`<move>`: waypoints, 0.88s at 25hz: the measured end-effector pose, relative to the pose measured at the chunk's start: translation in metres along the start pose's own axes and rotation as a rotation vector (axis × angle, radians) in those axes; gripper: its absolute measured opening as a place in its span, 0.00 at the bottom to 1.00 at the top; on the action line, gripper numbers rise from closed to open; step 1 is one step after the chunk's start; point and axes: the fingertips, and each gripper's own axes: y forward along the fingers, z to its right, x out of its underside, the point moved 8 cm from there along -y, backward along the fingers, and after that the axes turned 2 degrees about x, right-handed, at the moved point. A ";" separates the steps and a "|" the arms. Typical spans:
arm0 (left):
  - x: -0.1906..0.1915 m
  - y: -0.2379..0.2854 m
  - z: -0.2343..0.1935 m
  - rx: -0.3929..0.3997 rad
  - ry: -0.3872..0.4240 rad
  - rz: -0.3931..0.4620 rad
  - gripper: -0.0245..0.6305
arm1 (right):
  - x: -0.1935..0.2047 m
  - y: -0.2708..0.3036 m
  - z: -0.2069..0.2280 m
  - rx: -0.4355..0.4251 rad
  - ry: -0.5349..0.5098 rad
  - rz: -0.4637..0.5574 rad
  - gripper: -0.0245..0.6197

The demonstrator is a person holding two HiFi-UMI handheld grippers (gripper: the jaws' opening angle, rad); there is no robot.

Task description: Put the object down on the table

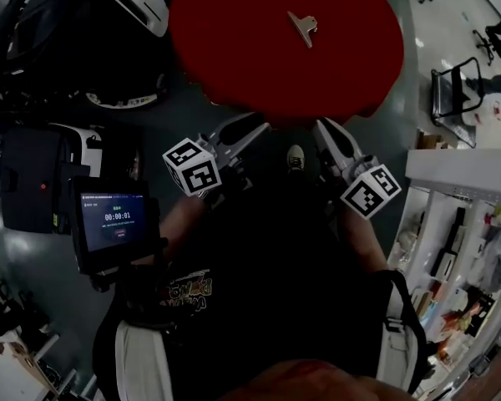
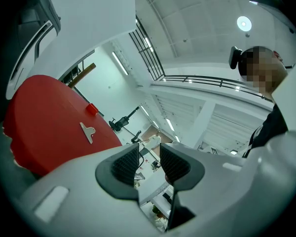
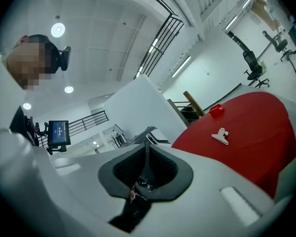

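The clip (image 1: 303, 27), a small flat piece of pale metal with splayed wing handles, lies on the round surface (image 1: 234, 40) under a smooth red cloth, well ahead of both sets of fingers and touching neither. A small red box (image 2: 91, 108) sits beyond it, farther from the fingers. The left gripper (image 1: 250, 125) has glossy white shells, and its dark, ribbed rubber fingers (image 2: 126, 164) stand released with nothing between them. The right gripper (image 1: 324, 128) has fingers (image 3: 130, 169) clenched to a thin seam, grasping nothing.
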 end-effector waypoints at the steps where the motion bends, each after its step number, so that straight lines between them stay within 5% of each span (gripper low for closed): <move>1: 0.001 0.001 -0.001 -0.003 0.002 -0.006 0.26 | -0.002 -0.001 0.005 0.012 0.001 0.004 0.08; 8: -0.010 0.008 -0.020 -0.081 -0.014 0.036 0.26 | -0.023 0.032 0.066 0.076 -0.004 -0.031 0.10; 13: -0.018 0.046 -0.038 -0.166 0.041 0.068 0.26 | -0.055 0.078 0.163 0.118 -0.104 -0.111 0.11; 22: -0.033 0.083 -0.051 -0.255 0.050 0.070 0.26 | -0.083 0.177 0.309 0.220 -0.110 -0.268 0.14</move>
